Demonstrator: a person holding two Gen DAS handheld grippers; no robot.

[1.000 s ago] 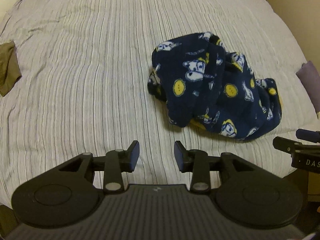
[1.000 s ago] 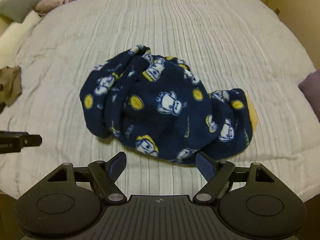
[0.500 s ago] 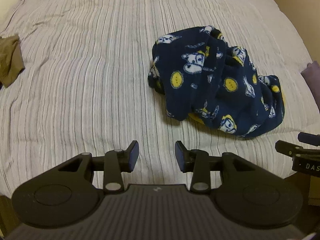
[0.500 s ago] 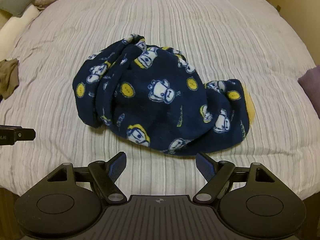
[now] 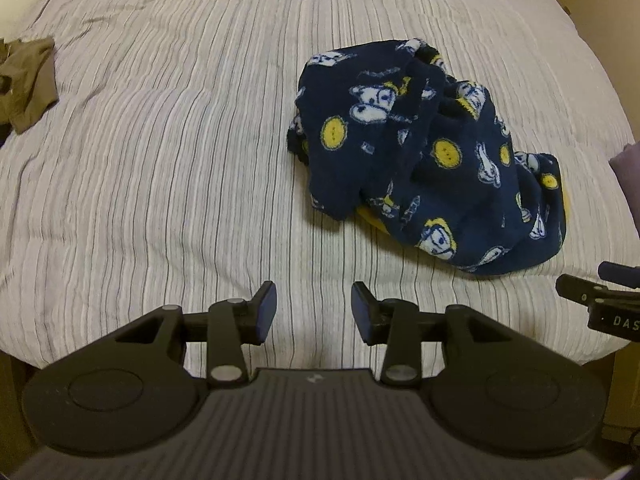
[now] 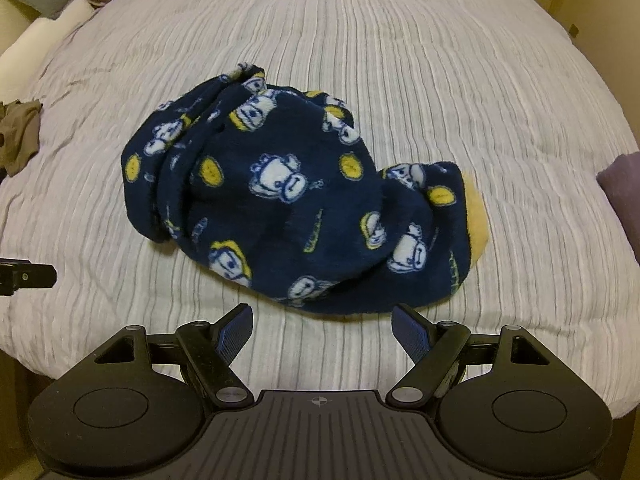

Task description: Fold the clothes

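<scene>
**A:** Going from left to right, what lies on the bed?

**B:** Far left, a small crumpled olive-brown cloth (image 5: 28, 80) near the edge. Then a wide stretch of bare striped grey bedspread (image 5: 180, 140). Right of centre is the item to fold: a navy fleece garment (image 6: 280, 200) printed with white cartoon faces and yellow discs, heaped in a rumpled mound with a yellow lining showing at its right edge. At the far right edge, a corner of something purple (image 6: 620, 180).

**A:** And the two tools?

**B:** The left gripper (image 5: 314, 312) hovers above bare bedspread, left of the mound, its jaws partly spread and gripping nothing. The right gripper (image 6: 322, 332) hangs just short of the mound's near edge, jaws spread wide and empty.

**A:** Why positioned that way?

**B:** It looks like an approach: each tool on its own side of the heap, likely to take an edge and spread it flat before folding. No fold appears started.

**A:** The room?

**B:** Pillows (image 6: 60, 12) and pinkish bedding at the head, tan walls, dim warm light.
</scene>
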